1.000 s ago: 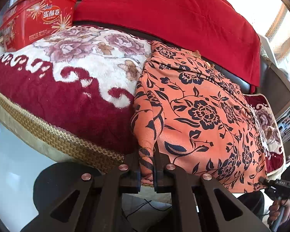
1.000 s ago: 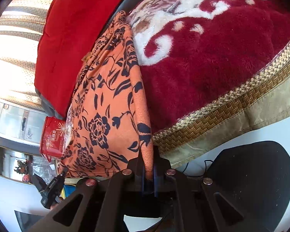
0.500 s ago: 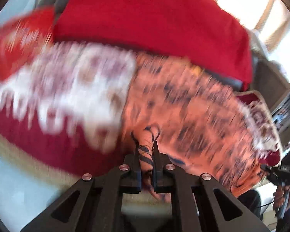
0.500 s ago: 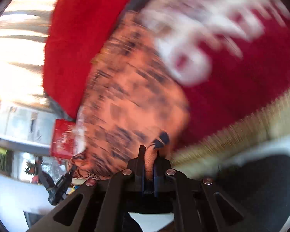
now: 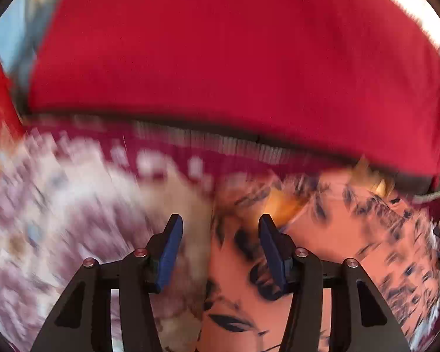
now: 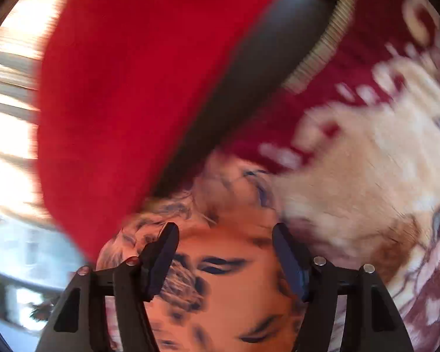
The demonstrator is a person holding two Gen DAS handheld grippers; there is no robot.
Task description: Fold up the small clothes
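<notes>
The small garment, an orange cloth [image 5: 337, 234] with a dark flower print, lies on the plush blanket close to the sofa back. In the left wrist view my left gripper [image 5: 220, 226] hangs over the garment's left edge. Its jaws are opening, and the blue pads [image 5: 168, 252] stand clear of the cloth. In the right wrist view the orange cloth [image 6: 228, 293] fills the space under my right gripper [image 6: 226, 231]. That gripper's jaws are opening too, and its pads press on nothing. Both views are blurred by motion.
A dark red and white flowered blanket [image 5: 58, 205] [image 6: 366, 176] covers the seat. A big red cushion [image 5: 220, 58] [image 6: 132, 88] leans on the dark sofa back [image 6: 249, 73] just beyond the garment. Bright window light shows at the left of the right wrist view.
Both grippers swept from the blanket's front edge toward the sofa back, carrying the garment's near edge over itself. Both sets of jaws, shut on the cloth before, now stand apart.
</notes>
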